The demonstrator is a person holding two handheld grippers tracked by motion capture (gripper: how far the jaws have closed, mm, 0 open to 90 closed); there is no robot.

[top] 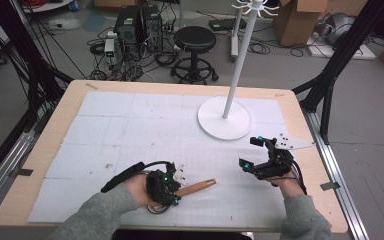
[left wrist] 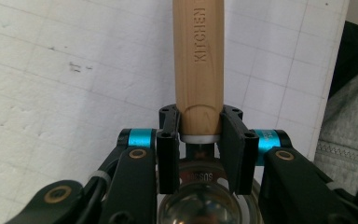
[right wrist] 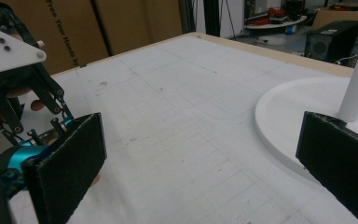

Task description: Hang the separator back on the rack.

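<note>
While the left gripper (top: 172, 187) sits at the lower middle of the high view, its jaws are closed on the base of a round light-wood handle stamped "KITCHEN" (left wrist: 199, 65), just above a white collar. Below the jaws, the left gripper view shows a shiny metal bowl-shaped head (left wrist: 200, 205); the utensil's exact kind cannot be told. The handle points toward the right of the high view, low over the white gridded mat (top: 130, 130) on the wooden counter (top: 62, 107); whether it touches the mat is unclear. The right gripper (top: 254, 152), at lower right of centre, holds nothing, its jaws wide apart. A white round-based stand with a hooked top (top: 225, 117) rises just beyond it. Judgement: the grasp is done; carrying, and probably hanging the utensil on the stand, remains.
</note>
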